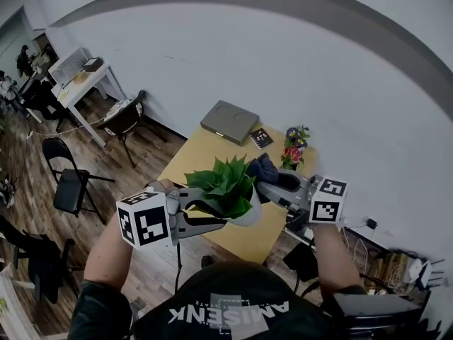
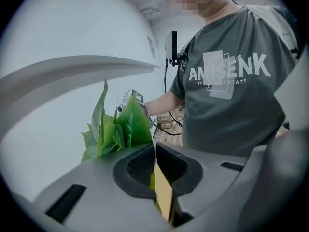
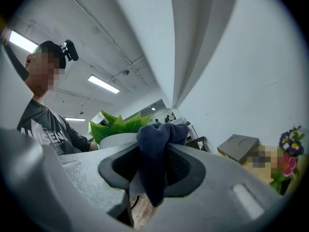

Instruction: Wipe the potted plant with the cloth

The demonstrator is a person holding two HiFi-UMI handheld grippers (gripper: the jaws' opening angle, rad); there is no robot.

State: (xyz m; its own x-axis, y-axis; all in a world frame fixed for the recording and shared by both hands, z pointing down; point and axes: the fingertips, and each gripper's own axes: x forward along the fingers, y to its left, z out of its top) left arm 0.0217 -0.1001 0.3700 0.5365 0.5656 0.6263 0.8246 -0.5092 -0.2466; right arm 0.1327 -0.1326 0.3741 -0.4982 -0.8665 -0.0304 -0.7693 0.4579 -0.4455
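Note:
The potted plant [image 1: 225, 183], green pointed leaves in a white pot [image 1: 249, 216], hangs in the air over the front of the yellow table [image 1: 190, 160]. My left gripper [image 1: 221, 219] comes in from the left, shut on the pot's rim. In the left gripper view the pads of the left gripper [image 2: 155, 151] meet on a thin pale edge, with leaves [image 2: 118, 129] just beyond. My right gripper [image 1: 272, 183] is shut on a dark blue cloth [image 1: 263, 167] right beside the leaves. In the right gripper view the cloth [image 3: 159, 139] bulges out of the right gripper [image 3: 153, 167], and the plant [image 3: 118, 124] is close behind.
On the table's far side lie a grey flat box [image 1: 228, 121] and a small black book [image 1: 260, 138]. A small pot of colourful flowers [image 1: 294, 147] stands there too. Dark chairs [image 1: 71, 179] stand on the wooden floor at the left. A white wall is behind the table.

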